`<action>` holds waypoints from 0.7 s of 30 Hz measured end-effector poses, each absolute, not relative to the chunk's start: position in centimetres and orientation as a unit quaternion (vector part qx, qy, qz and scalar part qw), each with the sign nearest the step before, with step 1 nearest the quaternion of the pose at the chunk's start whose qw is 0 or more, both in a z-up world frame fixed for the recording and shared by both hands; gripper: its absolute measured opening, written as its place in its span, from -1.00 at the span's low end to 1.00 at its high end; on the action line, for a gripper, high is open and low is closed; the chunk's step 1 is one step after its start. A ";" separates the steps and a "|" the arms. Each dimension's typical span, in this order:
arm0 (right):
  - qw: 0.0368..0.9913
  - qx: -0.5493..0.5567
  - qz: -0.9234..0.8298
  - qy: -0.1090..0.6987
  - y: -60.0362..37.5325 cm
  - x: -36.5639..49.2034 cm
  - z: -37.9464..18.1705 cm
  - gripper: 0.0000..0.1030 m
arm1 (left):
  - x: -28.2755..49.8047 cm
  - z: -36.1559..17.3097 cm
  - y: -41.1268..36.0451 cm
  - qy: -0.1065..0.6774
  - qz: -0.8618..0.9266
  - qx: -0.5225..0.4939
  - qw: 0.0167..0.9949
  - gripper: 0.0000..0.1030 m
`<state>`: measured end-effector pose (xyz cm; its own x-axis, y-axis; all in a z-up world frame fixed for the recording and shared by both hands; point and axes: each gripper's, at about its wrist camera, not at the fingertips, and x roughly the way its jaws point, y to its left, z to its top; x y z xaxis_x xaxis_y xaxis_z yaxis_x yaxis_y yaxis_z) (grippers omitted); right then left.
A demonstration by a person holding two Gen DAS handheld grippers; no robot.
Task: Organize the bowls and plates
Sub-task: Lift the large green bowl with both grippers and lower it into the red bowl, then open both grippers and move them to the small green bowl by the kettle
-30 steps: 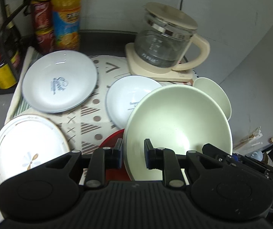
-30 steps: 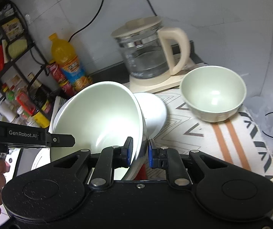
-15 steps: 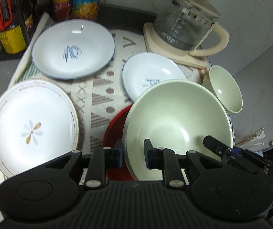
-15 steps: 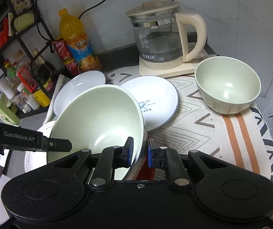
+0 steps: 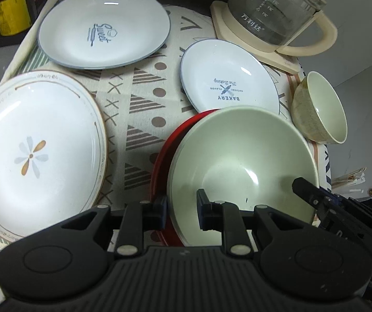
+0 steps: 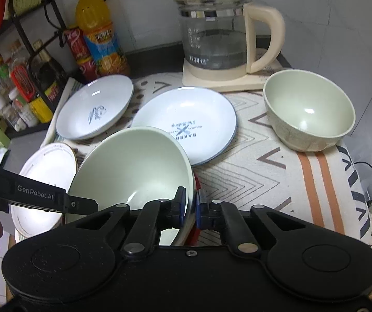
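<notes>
A large pale green bowl (image 5: pixel 237 161) (image 6: pixel 134 166) hangs low over a red plate (image 5: pixel 165 156) (image 6: pixel 194 231); whether they touch I cannot tell. My left gripper (image 5: pixel 180 208) is shut on the bowl's near rim. My right gripper (image 6: pixel 191 208) pinches the opposite rim, its jaws closing on it. Each gripper shows in the other's view, the right gripper (image 5: pixel 315 197) and the left gripper (image 6: pixel 82 204). A small green bowl (image 5: pixel 318 109) (image 6: pixel 308 109) stands at the right.
On the patterned cloth lie a "Bakery" plate (image 5: pixel 227 78) (image 6: pixel 186 119), a "Sweet" plate (image 5: pixel 102 26) (image 6: pixel 95 106) and a flower plate (image 5: pixel 35 150) (image 6: pixel 45 166). A glass kettle (image 5: pixel 271 13) (image 6: pixel 217 36) stands behind. An orange bottle (image 6: pixel 97 31) and a jar rack (image 6: pixel 17 78) are at the left.
Both grippers have sunk with the large green bowl, which now sits lower over the red plate and less tilted. The right gripper's jaws have drawn closer on the rim.
</notes>
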<state>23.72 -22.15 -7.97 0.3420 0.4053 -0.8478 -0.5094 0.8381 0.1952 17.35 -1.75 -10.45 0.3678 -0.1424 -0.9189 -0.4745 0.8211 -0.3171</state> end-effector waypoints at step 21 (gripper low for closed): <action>0.828 -0.053 0.274 0.487 -21.4 24.4 -8.1 -0.71 | 17.4 -5.9 -0.5 0.509 0.113 -0.237 0.820 -0.36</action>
